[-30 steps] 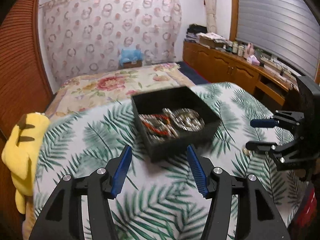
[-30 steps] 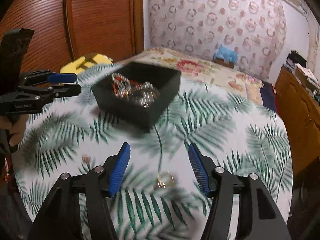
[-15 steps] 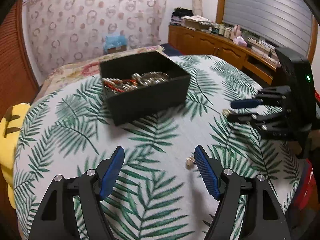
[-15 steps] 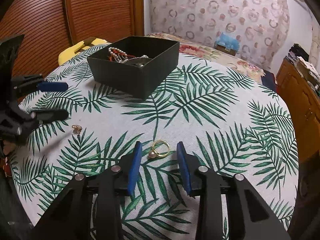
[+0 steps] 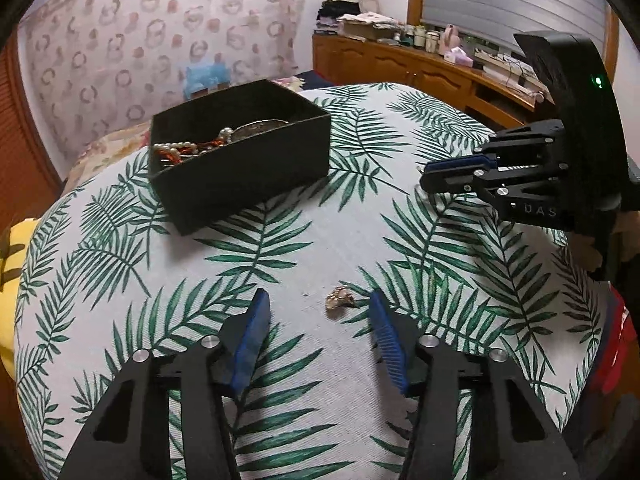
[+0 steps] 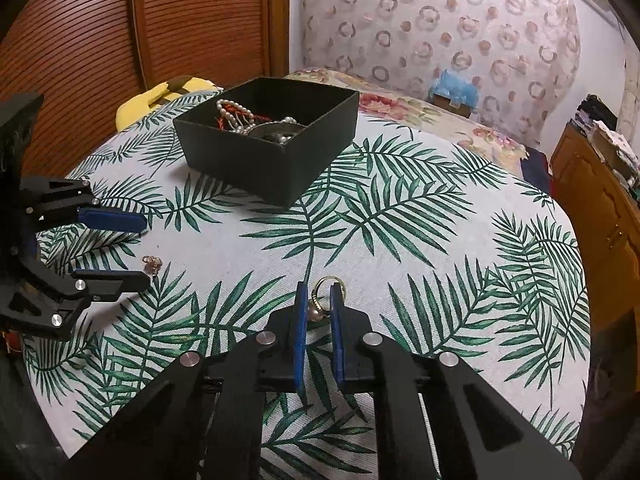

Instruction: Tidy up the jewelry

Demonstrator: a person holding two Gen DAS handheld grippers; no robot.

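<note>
A black open box (image 5: 240, 160) (image 6: 276, 152) with pearls, red beads and a silver bangle stands on the palm-leaf tablecloth. My left gripper (image 5: 316, 312) is open, its fingers on either side of a small gold earring (image 5: 339, 297) lying on the cloth; it also shows in the right wrist view (image 6: 151, 263). My right gripper (image 6: 319, 302) is shut on a gold ring with a pearl (image 6: 322, 298), low over the cloth. The right gripper appears at the right in the left wrist view (image 5: 448, 174).
The round table (image 6: 440, 240) drops off at its edges. A yellow plush toy (image 6: 160, 94) lies beyond the far left edge. A bed (image 6: 420, 108) is behind the box and a wooden cabinet (image 5: 420, 72) stands to the right.
My left gripper has moved down and forward so that the earring lies between its fingers. My right gripper has closed on the pearl ring.
</note>
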